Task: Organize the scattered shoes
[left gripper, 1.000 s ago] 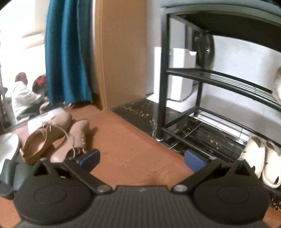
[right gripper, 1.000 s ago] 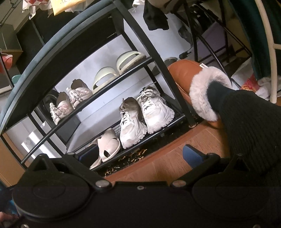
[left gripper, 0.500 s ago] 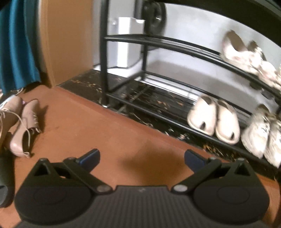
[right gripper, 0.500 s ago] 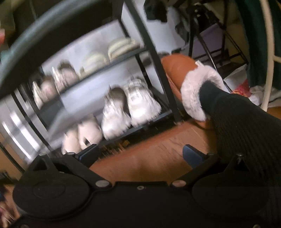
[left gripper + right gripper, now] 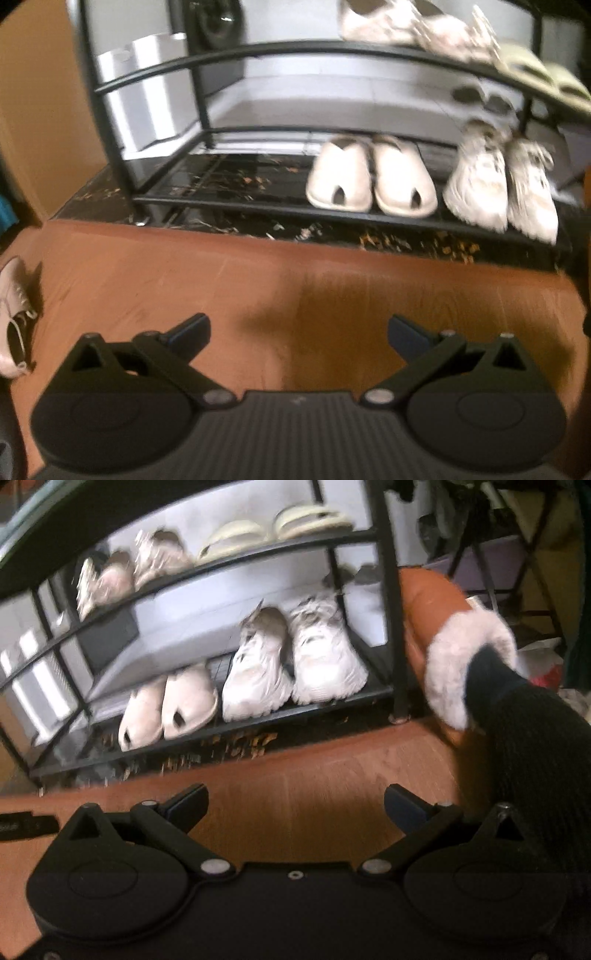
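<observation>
The left gripper [image 5: 297,330] hangs over the brown floor [image 5: 295,280] with its fingers [image 5: 192,328] spread wide and nothing between them; the right gripper [image 5: 295,805] is in the same condition, fingers [image 5: 404,805] parted and empty.

The black metal shoe rack [image 5: 229,201] stands ahead of both grippers on a dark speckled strip of floor. Bottom shelf: a pair of cream closed-toe slippers [image 5: 369,177], each with a small peep hole at the toe, side by side and touching, toes outward; just to their right, a pair of white chunky-soled lace-up sneakers [image 5: 502,188], also toes outward, slightly blurred. In the right wrist view the same slippers [image 5: 168,709] and sneakers [image 5: 291,664] appear in the same order. Upper shelf: a pair of pale, mottled pinkish shoes [image 5: 125,576] at the left, detail blurred; a pair of pale cream-green slides [image 5: 273,528] at the right.

Off the rack: a pink lace-up shoe [image 5: 13,325] lies on the floor at the far left edge of the left wrist view, well apart from the rack, laces loose; only part of it shows. A tan boot with a pale fur cuff [image 5: 447,627] is worn on a dark-clad leg [image 5: 535,746], just beside the rack's right post.
</observation>
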The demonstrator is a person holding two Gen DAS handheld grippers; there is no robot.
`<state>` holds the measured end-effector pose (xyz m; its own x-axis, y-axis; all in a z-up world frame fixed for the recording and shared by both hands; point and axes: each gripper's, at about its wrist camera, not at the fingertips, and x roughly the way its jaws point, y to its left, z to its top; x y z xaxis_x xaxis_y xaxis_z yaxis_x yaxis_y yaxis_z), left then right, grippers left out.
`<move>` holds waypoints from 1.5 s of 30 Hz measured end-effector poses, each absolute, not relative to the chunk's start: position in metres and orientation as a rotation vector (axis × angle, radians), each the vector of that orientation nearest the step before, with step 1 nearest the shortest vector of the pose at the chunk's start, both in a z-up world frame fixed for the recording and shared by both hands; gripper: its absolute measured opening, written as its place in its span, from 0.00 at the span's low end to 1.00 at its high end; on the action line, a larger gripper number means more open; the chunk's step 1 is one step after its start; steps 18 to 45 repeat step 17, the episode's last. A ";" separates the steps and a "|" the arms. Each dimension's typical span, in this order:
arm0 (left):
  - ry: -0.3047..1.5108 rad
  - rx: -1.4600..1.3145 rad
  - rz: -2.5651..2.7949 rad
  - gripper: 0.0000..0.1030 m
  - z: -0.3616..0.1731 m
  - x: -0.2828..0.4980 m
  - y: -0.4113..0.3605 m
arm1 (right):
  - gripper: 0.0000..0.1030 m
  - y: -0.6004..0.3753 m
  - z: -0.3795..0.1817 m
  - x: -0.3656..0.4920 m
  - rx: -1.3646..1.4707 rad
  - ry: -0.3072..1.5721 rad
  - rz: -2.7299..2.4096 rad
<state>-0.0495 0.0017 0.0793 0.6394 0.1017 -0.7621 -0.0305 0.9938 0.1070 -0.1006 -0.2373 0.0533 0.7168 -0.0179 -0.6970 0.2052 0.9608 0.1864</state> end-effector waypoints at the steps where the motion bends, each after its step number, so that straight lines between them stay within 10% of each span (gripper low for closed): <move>1: 0.906 0.110 0.077 0.99 0.074 -0.047 -0.001 | 1.00 -0.234 0.047 -0.097 0.231 0.819 -0.118; 45: 0.906 0.049 0.083 0.98 0.070 -0.046 0.010 | 1.00 -0.234 0.034 -0.089 0.260 0.873 -0.139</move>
